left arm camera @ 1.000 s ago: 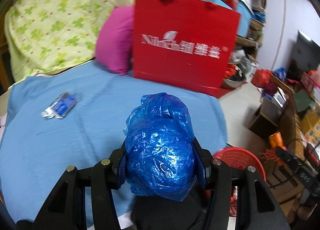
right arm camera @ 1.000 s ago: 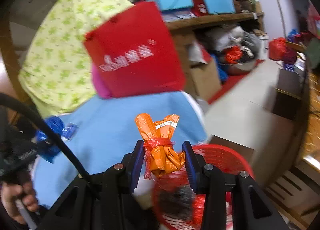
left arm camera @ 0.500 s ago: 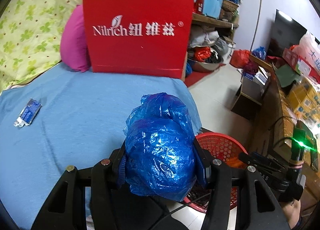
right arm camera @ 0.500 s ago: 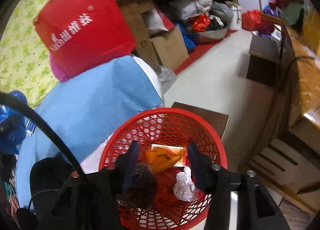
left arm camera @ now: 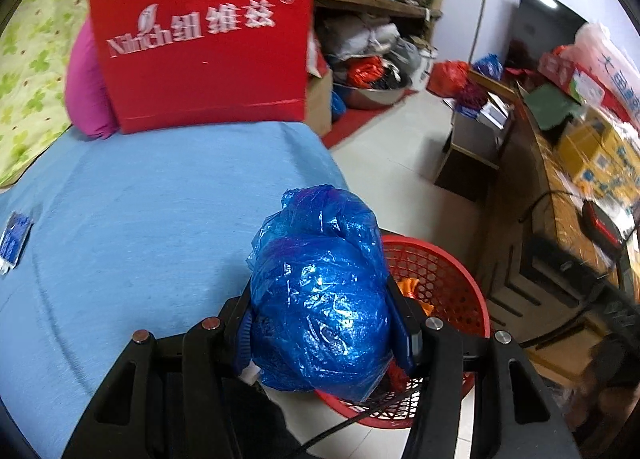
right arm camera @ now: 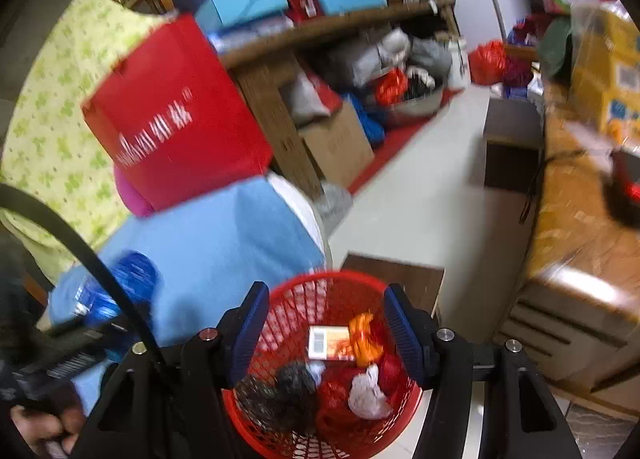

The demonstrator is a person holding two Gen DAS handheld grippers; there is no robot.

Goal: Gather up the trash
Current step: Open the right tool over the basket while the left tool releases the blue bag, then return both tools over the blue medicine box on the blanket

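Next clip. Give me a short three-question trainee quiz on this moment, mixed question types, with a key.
1. True or false: the right gripper holds an orange wrapper.
2. What does the left gripper hold? A) blue plastic bag B) red gift bag C) pink pillow
3. Fill in: the orange wrapper lies in the red ____.

Key: 1 false, its jaws are open and empty; 2 A; 3 basket.

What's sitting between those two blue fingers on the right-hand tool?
Nothing is gripped: the right gripper is open. Its wrist view shows only the red basket of trash below.
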